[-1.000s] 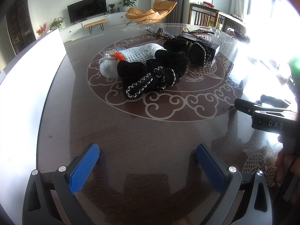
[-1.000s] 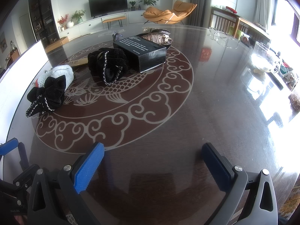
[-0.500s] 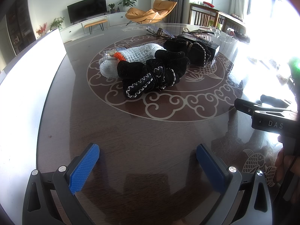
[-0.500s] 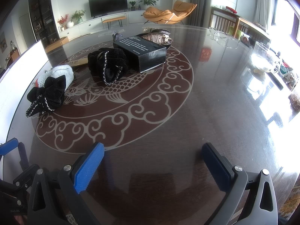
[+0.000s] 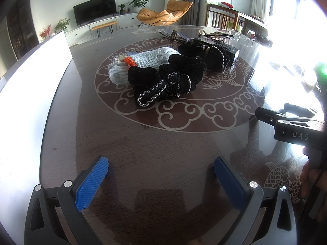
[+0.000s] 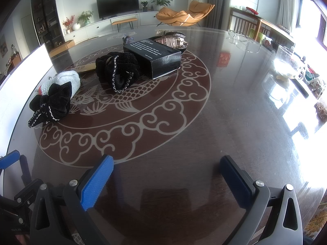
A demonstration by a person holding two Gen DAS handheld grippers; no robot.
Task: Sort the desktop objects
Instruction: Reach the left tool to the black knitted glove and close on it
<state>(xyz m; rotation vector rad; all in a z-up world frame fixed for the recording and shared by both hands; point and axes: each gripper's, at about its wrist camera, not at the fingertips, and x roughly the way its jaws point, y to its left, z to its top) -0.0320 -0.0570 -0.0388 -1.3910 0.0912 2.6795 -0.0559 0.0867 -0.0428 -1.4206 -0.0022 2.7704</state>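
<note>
Both grippers hover low, jaws spread wide, nothing held: left gripper (image 5: 161, 175), right gripper (image 6: 166, 173). Well ahead on the surface (image 6: 235, 106) lie two black gloves (image 6: 51, 104) (image 6: 117, 71), one grey glove (image 5: 147, 61), one black box (image 6: 153, 56).

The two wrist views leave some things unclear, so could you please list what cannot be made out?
- Small bottle, left wrist view: mostly hidden behind the grey knit glove.
- Black box print, right wrist view: too small to read.
- Table, right side, left wrist view: washed out by window glare.
</note>
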